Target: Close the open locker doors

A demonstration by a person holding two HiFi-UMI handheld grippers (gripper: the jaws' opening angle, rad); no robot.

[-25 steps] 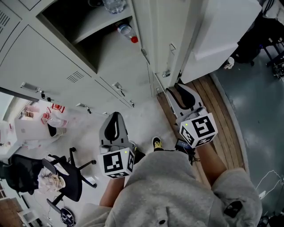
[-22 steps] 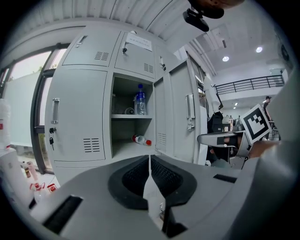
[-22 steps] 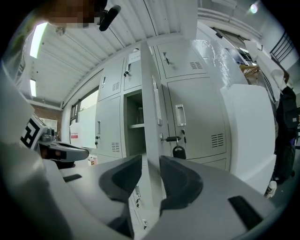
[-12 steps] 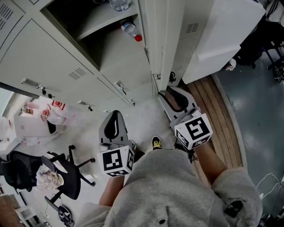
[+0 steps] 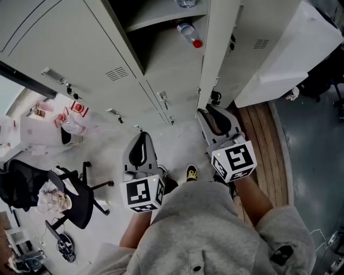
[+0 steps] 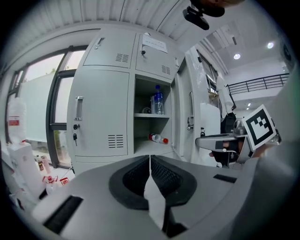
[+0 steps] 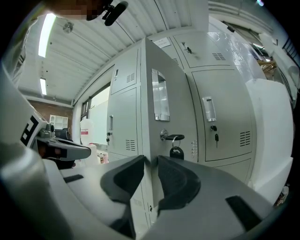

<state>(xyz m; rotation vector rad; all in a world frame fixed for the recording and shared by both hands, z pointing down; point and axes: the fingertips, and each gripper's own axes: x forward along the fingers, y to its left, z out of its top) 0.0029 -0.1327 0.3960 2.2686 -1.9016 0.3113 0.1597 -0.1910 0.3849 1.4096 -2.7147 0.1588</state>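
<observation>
Closing my right claw (image 7: 151,161) toward the open locker door (image 7: 161,93), I keep its edge at twelve o'clock, lined up in the gap and not yet pinched, probably to swing it shut. My left claw (image 6: 150,161) stays out of it, clenched on nothing.

In the head view the locker bank (image 5: 80,43) fills 10 to 12 o'clock. Its open compartment (image 5: 161,53) sits at 12 o'clock. One bottle (image 5: 189,33) lies on the compartment floor, under the shelf (image 5: 161,16); in the left gripper view a second bottle (image 6: 158,101) stands upright on that shelf. The open door (image 5: 217,48) stands edge-on just right of the compartment, at 1 o'clock, with a key (image 7: 176,138) in its lock. Beyond it, at 2 o'clock, is a panel (image 5: 290,59). A plank strip (image 5: 269,145) runs along 3 o'clock. An office chair (image 5: 70,198) stands at 8 o'clock.
</observation>
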